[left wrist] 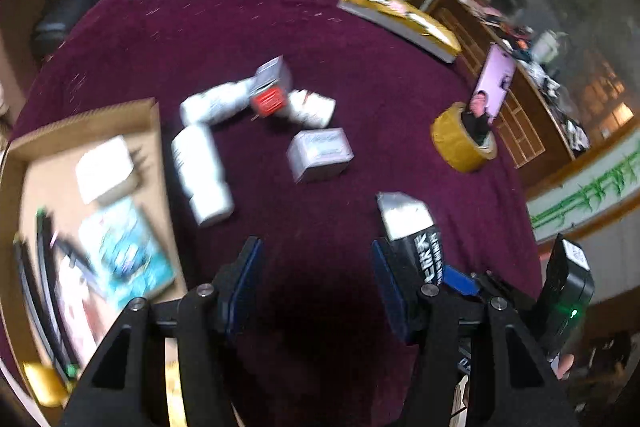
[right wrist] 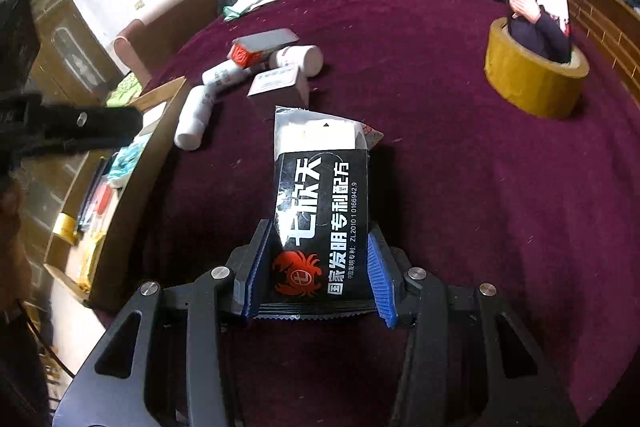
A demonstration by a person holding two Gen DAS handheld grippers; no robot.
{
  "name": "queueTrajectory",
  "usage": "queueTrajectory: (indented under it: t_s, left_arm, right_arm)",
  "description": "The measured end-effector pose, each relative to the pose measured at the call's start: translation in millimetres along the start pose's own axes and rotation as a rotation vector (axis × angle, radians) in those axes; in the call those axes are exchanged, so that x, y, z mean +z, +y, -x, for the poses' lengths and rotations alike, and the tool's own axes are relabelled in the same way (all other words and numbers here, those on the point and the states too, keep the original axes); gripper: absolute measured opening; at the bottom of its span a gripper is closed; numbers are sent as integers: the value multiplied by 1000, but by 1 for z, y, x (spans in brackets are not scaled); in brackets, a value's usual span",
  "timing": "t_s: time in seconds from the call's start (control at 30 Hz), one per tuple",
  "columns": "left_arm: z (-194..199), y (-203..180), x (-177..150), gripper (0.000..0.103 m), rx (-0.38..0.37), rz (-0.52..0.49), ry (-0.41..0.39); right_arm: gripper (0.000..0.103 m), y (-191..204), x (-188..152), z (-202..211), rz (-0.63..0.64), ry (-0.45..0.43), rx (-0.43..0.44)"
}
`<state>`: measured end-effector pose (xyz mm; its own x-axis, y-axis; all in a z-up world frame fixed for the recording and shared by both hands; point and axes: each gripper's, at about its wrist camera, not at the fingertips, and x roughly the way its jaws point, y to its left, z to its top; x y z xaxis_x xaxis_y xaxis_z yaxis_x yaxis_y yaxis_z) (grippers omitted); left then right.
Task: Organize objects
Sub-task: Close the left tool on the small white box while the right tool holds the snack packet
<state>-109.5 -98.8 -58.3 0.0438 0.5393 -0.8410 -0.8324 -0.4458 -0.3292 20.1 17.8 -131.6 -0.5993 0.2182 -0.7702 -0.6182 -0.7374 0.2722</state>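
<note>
Maroon cloth covers the table. Right gripper clenches a black-and-silver foil packet with white lettering, its blue pads pressing both edges. Left gripper hangs released, nothing between its jaws. At left, a shallow cardboard box holds a teal booklet and a white carton.

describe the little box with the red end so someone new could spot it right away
Start at the dark red tablecloth and find the cluster of white bottles near its middle, right of the cardboard tray. The box lies at the far side of that cluster, leaning on the bottles. It alone has a bright orange-red end; the other box is plain grey and white.
</note>
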Motion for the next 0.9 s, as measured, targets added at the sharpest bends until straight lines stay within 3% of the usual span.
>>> queueTrajectory:
  t_s: [0.13,0.3,0.4,0.6,0.8,0.9]
  left_arm:
    - [-18,-3,19,56,-74,-16,22]
    - [-51,5,46,56,-8,44,88]
    - [-62,-2,58,56,58,-48,83]
    - [-78,-15,73,56,77,-204,73]
    - [-97,-21,81,56,61,-318,87]
    - [-105,-18,80,56,24,-301,137]
  right_arm:
    - [45,-9,6,0,-15,-7,21]
    - [45,-18,8,-6,-38,-4,41]
    - [45,-20,8,-8,-53,-4,57]
    - [45,-24,11,-9,-60,-6,78]
    - [45,-29,13,-11,-82,-8,98]
    - [45,-29,13,-11,-80,-12,94]
